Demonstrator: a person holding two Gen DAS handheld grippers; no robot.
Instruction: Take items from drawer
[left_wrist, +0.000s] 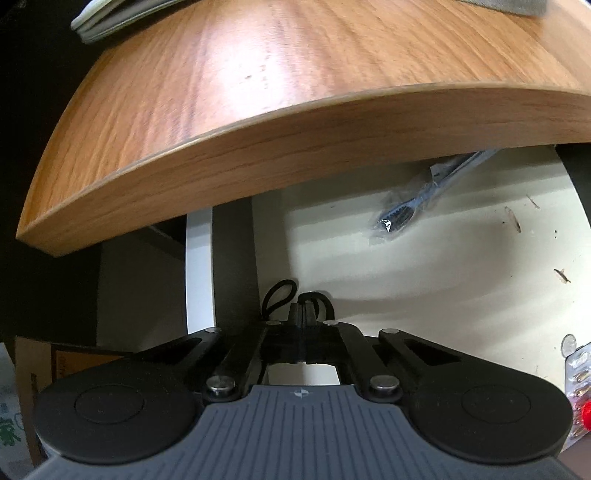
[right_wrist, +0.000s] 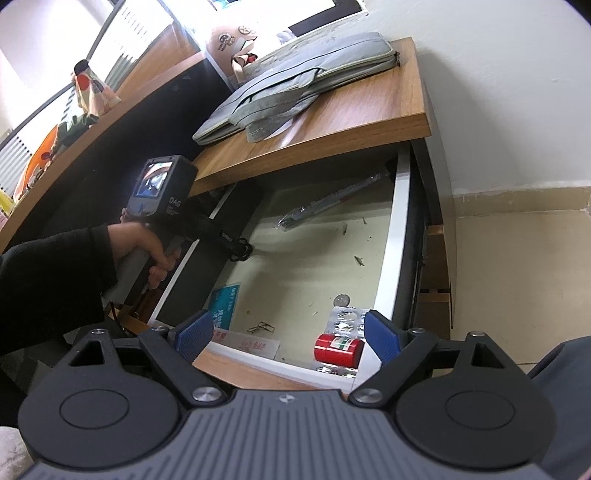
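The drawer (right_wrist: 400, 221) under the wooden cabinet top stands pulled out. My left gripper (left_wrist: 303, 314) is shut on a black hair tie (left_wrist: 279, 293) near the drawer's left wall; it also shows in the right wrist view (right_wrist: 242, 253). A wrapped black toothbrush (left_wrist: 413, 206) lies at the back of the drawer (right_wrist: 325, 203). My right gripper (right_wrist: 284, 332) is open and empty above the drawer's front edge. Near it lie a red bottle (right_wrist: 337, 350), a pill blister pack (right_wrist: 345, 323), a coin (right_wrist: 341, 299), paper clips (right_wrist: 263, 327) and a blue card (right_wrist: 224, 304).
A grey laptop sleeve (right_wrist: 295, 85) lies on the wooden cabinet top (right_wrist: 376, 110). A long desk with clutter (right_wrist: 74, 122) runs along the left. The wall and floor (right_wrist: 517, 258) are at the right. Small debris is scattered on the drawer floor (left_wrist: 480, 258).
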